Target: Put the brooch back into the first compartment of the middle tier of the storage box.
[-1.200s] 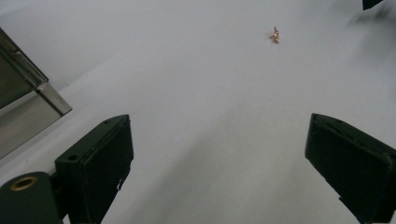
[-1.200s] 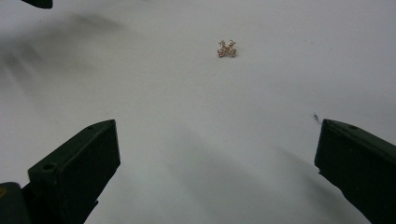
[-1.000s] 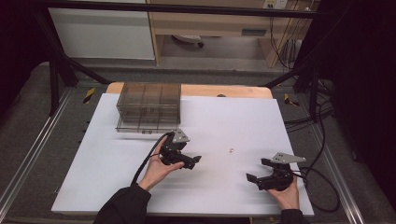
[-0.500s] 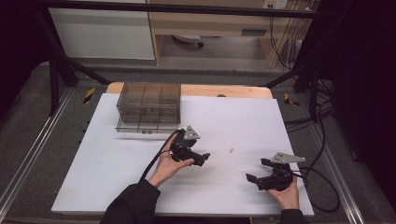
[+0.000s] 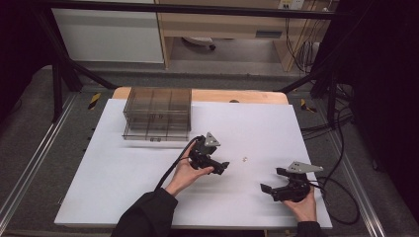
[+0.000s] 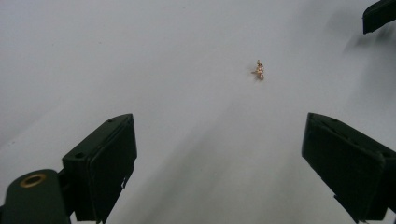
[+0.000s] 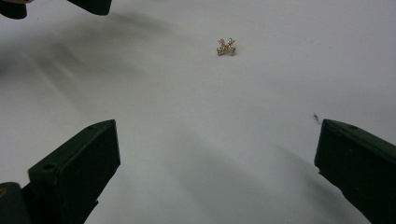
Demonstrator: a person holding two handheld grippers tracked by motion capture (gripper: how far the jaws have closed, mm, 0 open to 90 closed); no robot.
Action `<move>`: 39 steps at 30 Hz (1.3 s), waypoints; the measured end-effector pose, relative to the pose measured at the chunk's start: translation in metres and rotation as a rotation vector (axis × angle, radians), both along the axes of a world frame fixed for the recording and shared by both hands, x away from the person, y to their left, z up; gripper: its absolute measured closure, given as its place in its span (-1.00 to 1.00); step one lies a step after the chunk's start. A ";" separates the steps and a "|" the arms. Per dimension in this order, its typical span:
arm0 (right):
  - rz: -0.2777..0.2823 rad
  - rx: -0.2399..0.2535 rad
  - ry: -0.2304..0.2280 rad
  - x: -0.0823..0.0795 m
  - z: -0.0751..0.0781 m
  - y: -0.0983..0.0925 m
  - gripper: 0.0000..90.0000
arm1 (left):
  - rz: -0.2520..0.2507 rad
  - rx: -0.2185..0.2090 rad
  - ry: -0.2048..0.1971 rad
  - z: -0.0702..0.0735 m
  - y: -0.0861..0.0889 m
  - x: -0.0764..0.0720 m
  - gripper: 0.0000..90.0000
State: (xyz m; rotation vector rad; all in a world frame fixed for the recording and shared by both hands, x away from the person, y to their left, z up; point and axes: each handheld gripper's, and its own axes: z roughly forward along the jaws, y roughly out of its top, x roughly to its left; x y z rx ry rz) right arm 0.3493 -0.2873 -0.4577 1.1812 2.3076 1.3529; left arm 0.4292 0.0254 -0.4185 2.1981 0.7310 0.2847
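- The tiny gold cross-shaped charm (image 5: 244, 159) lies flat on the white bench (image 5: 123, 173), between both tools.
- Left tool (image 5: 221, 166) and right tool (image 5: 271, 180) gape, released; wide jaws could flick it away.

1. The small gold piece (image 5: 244, 159) is sitting on the white table (image 5: 123, 173) as a mere speck from the high view, its shape impossible to read there.
2. In the left gripper view that piece (image 6: 258, 71) is staying blurry, its form unclear.
3. The left gripper (image 6: 219, 154) is getting its jaws cut off by the bottom edge.
4. The right gripper (image 7: 217, 163) is losing its right jaw past the frame's corner.
5. The clear drawer box (image 5: 158, 114) is hiding whatever it holds behind tinted walls.
6. The person's sleeve (image 5: 146, 217) is running out of the bottom edge.
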 end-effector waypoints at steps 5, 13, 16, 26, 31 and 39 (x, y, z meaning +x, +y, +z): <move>0.002 -0.003 -0.001 0.000 0.000 0.000 -0.99 | -0.008 -0.001 -0.001 0.000 -0.010 0.002 -0.77; 0.002 -0.004 0.000 0.000 0.000 0.000 -0.99 | -0.011 0.008 -0.001 0.000 -0.025 0.004 -0.74; 0.003 -0.004 0.001 0.000 0.000 0.000 -0.99 | -0.017 0.018 -0.003 -0.001 -0.030 0.005 -0.73; 0.004 -0.005 0.002 -0.001 0.001 -0.001 -0.99 | -0.028 0.025 0.006 -0.006 -0.052 0.007 -0.60; 0.004 -0.006 0.002 0.000 0.000 0.000 -0.99 | -0.027 0.029 0.019 -0.010 -0.061 0.010 -0.47; 0.004 -0.004 0.003 -0.001 0.000 0.000 -0.99 | -0.015 0.050 0.022 -0.016 -0.072 0.015 -0.24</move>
